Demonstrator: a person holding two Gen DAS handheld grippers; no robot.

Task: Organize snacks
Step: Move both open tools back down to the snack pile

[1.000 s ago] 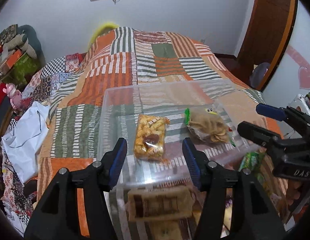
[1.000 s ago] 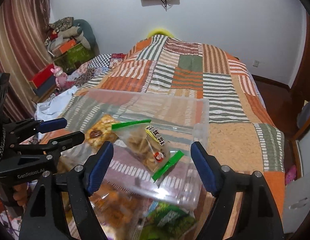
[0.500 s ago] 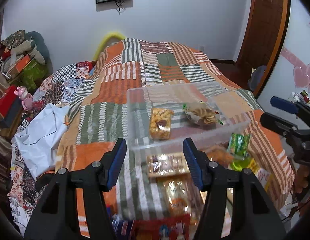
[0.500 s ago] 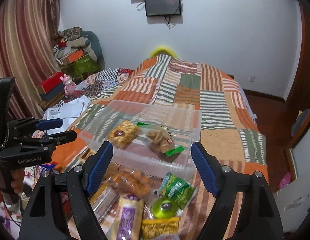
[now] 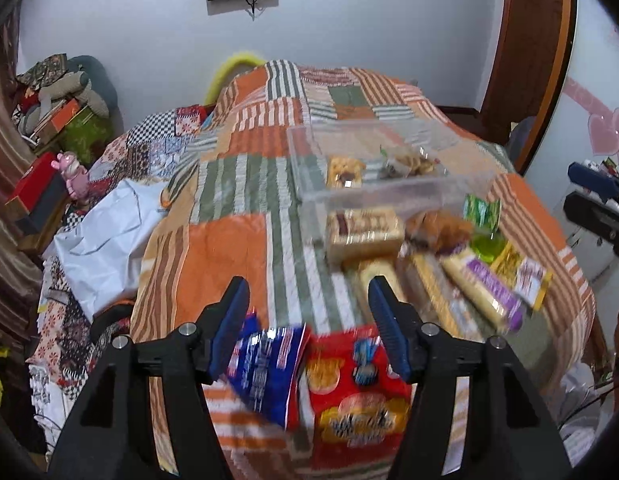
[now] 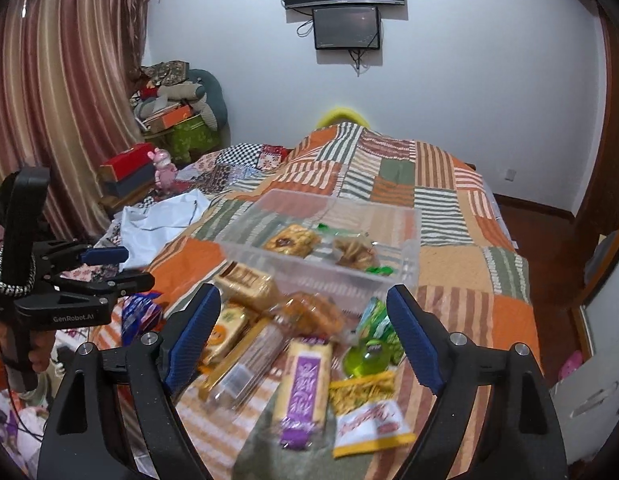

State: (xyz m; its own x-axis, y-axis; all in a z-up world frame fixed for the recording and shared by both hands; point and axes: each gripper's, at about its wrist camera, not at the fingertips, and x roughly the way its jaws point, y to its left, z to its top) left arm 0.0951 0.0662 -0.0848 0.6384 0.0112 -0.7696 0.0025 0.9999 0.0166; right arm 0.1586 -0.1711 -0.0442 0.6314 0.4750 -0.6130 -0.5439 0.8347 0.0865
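Left wrist view: left gripper (image 5: 309,306) spread wide over the bed (image 5: 225,256), gripping nothing; blue bag (image 5: 265,364) and red bag (image 5: 357,392) low between the jaws, clear box (image 5: 389,196) farther ahead holding two snacks. Right wrist view: right gripper (image 6: 303,320) likewise wide and unloaded; loose packets heaped between its jaws, purple bar (image 6: 303,390) nearest, green packet (image 6: 375,322) by the right jaw, box (image 6: 405,260) just beyond.
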